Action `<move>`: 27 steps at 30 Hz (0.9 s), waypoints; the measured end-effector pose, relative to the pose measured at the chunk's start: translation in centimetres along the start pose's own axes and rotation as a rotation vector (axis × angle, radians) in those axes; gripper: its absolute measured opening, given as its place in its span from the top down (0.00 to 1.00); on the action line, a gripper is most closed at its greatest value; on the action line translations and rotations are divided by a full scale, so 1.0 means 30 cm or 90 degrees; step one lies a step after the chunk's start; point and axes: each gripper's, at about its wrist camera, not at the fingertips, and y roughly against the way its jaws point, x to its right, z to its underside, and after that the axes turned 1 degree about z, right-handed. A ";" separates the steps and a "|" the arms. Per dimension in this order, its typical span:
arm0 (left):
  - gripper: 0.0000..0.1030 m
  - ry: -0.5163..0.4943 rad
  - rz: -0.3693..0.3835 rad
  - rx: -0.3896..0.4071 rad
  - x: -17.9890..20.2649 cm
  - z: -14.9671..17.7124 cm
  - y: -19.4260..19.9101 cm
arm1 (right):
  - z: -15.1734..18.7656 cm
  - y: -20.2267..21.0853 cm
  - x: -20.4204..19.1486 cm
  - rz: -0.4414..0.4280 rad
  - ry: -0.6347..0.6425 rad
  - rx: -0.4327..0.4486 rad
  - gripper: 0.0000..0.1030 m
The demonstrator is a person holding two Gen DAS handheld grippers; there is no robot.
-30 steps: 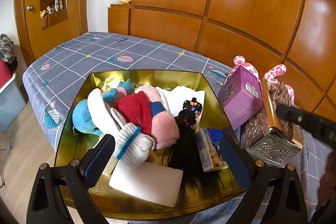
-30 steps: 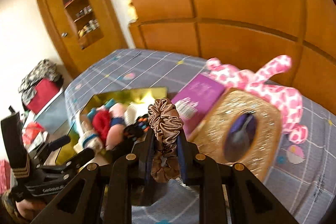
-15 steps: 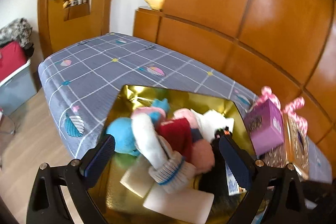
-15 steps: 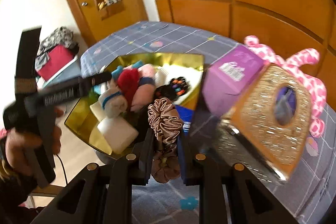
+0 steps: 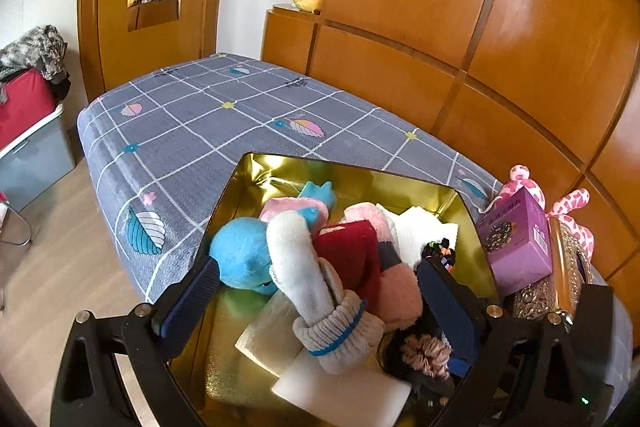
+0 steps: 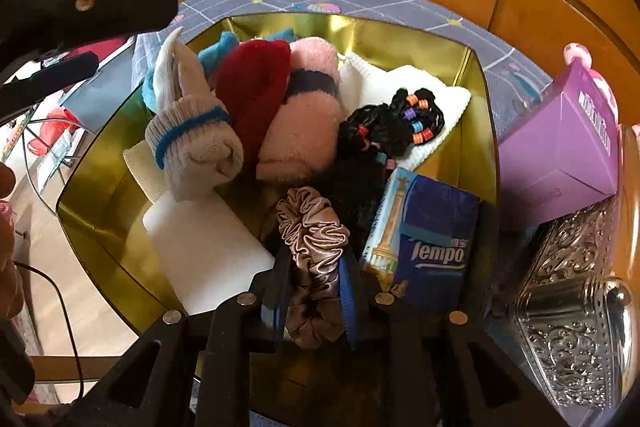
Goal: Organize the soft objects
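Compared with a second before, the right gripper (image 6: 310, 291) had come down from above the bed to just over the near end of the gold tray (image 6: 104, 131); its jaws had just been opening a little, yet the pads still touched the brown satin scrunchie (image 6: 310, 239) between them, which hung over the black hair piece (image 6: 360, 183) inside the tray; the left gripper (image 5: 320, 291) had shifted sideways and stood spread wide with nothing between its fingers, above the rolled socks. Around the scrunchie lay a white foam block (image 6: 200, 247) on one side and a blue tissue pack (image 6: 428, 235) on the other, both close; behind them the grey-white sock (image 6: 192, 139), a red one (image 6: 252, 83) and a pink fluffy one (image 6: 300, 123) filled the middle, with a white cloth (image 6: 400, 87) under a cluster of coloured hair beads (image 6: 416, 119). Outside the tray a purple box (image 6: 568, 147) leaned on an embossed silver box (image 6: 576, 291). The tray was shiny and mirror-like; the scrunchie was glossy and gathered in folds; the bed cover (image 5: 208, 131) was grey with a white grid.
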 end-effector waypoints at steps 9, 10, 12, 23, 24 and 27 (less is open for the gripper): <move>0.01 -0.001 -0.013 0.008 -0.004 0.000 0.005 | 0.042 0.121 -0.040 0.046 0.010 0.055 0.62; 0.01 -0.001 -0.013 0.009 -0.003 0.000 0.006 | 0.042 0.128 -0.045 0.057 0.010 0.062 0.62; 0.01 -0.001 -0.011 0.008 -0.001 0.001 0.007 | 0.044 0.152 -0.048 0.067 0.002 0.075 0.61; 0.01 -0.022 0.000 0.007 0.039 0.017 0.015 | 0.062 0.297 -0.038 0.177 -0.051 0.139 0.59; 0.01 -0.024 0.001 0.006 0.042 0.019 0.016 | 0.064 0.311 -0.037 0.186 -0.055 0.145 0.59; 0.01 -0.030 0.002 0.005 0.053 0.027 0.020 | 0.070 0.328 -0.028 0.200 -0.070 0.156 0.59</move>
